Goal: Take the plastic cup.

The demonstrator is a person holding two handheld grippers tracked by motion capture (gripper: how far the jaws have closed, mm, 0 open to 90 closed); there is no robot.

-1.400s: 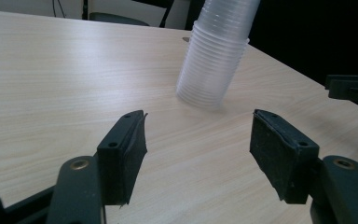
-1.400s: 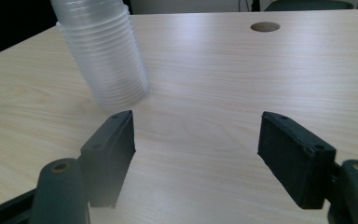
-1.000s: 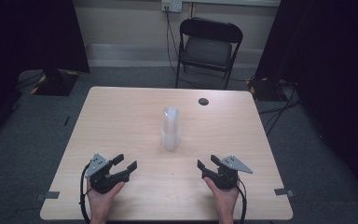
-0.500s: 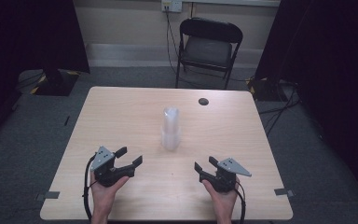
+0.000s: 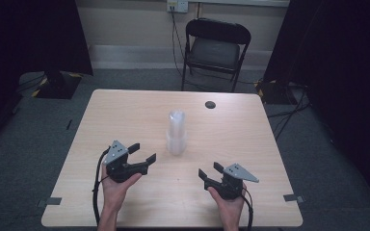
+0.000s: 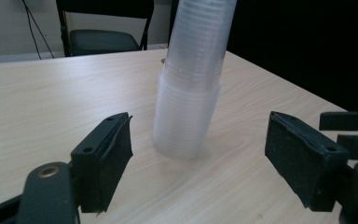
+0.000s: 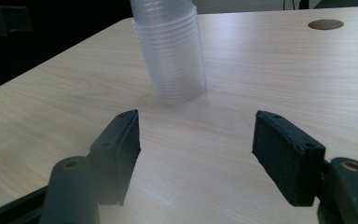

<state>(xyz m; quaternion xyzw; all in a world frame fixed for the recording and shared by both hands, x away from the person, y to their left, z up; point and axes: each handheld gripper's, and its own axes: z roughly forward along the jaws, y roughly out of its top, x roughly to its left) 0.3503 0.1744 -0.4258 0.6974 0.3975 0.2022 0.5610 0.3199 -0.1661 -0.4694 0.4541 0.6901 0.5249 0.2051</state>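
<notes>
A tall stack of clear plastic cups stands upright near the middle of the light wooden table. My left gripper is lifted off the table to the stack's left and points at it. Its jaws have just been opening, with nothing between them. In the left gripper view the cup stack stands a short way beyond the open left gripper. My right gripper rests in front and to the right of the stack. Its jaws have opened a little wider and are empty. The right gripper view has the cup stack ahead of the open right gripper.
A small black round disc lies near the table's far edge. A black folding chair stands beyond that edge. Each gripper trails a cable toward the near edge. In the left gripper view the right gripper is at the right border.
My left gripper has risen and moved right toward the cup stack, and its jaws stand wider. The right gripper has stayed about where it was, with its jaws slightly wider.
</notes>
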